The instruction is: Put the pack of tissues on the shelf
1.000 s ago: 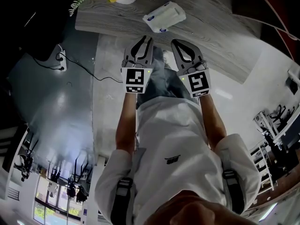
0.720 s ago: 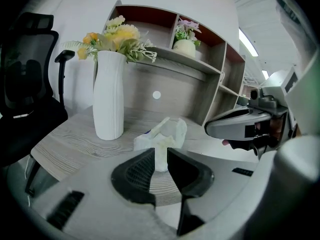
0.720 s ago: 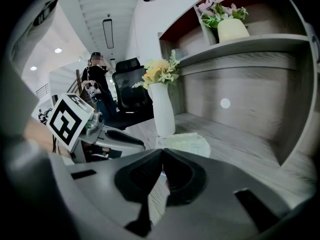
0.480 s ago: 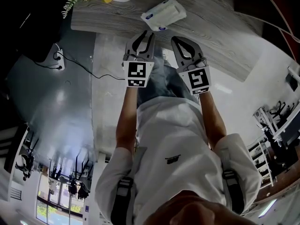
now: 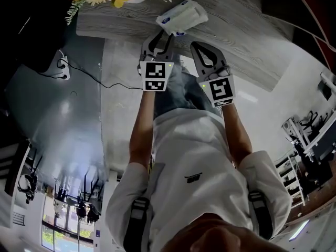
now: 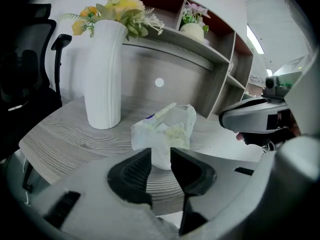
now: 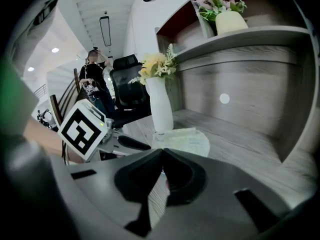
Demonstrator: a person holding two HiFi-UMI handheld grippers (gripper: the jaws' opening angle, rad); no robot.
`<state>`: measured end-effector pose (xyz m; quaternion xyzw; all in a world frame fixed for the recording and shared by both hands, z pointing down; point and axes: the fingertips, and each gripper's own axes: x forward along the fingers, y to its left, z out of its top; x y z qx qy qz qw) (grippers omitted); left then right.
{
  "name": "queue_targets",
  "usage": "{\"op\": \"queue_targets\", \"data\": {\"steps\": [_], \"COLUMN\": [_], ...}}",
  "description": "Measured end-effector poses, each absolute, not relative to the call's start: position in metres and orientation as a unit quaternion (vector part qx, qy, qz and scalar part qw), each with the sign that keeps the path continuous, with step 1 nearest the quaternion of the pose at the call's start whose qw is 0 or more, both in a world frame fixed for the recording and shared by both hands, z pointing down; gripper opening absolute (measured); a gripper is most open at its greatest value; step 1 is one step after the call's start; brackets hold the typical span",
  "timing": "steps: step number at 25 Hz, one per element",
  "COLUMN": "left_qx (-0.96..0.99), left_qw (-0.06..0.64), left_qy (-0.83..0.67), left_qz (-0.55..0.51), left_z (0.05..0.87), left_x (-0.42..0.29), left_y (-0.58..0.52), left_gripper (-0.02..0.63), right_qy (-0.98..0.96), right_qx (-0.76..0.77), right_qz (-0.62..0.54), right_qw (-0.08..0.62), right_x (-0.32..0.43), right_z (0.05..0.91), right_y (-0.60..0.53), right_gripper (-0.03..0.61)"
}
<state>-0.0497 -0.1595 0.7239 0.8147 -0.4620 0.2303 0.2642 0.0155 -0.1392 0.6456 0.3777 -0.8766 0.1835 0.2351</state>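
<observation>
**Grey wood-grain desk (image 5: 236, 41), pack of tissues (image 5: 181, 16) right off my left gripper (image 5: 157, 40)**

So the pack was lying flat on the desk, close to the near edge and straight ahead of the left gripper's tips. From the head view they looked about touching, but I honestly couldn't tell. The left jaws were parted only a little. The narrow gap had nothing in it but desk, and the pack's near side sat just past it. My right gripper (image 5: 206, 54) was a bit further back and off to the pack's right, jaws pressed together on nothing. The left was clearly the nearer one.

Orientation-wise, the long axis ran across my front, left to right, with the right end seemingly angled slightly away from me. So I was facing a long side, not an end. My guess was that the gap had to widen before it could take that crinkly wrapper. The shelf (image 6: 200, 43) was up above the desk at the back, and the white vase (image 6: 104, 79) stood left of the pack.
</observation>
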Motion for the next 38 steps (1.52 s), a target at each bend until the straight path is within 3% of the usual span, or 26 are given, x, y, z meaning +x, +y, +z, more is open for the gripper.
{"op": "queue_targets", "data": {"steps": [14, 38], "left_qx": [0.803, 0.810], "left_qw": [0.259, 0.231], "left_qy": [-0.479, -0.503], "left_qz": [0.244, 0.195], "left_z": [0.727, 0.621], "left_x": [-0.055, -0.088], "left_y": [-0.172, -0.188], "left_gripper": [0.044, 0.037], "right_qy": [-0.872, -0.882], "right_qx": [0.389, 0.397], "right_qz": [0.180, 0.125], "right_qw": [0.236, 0.221], "right_x": [0.019, 0.006], "right_z": [0.640, 0.557], "right_y": [-0.152, -0.172], "right_gripper": [0.026, 0.026]}}
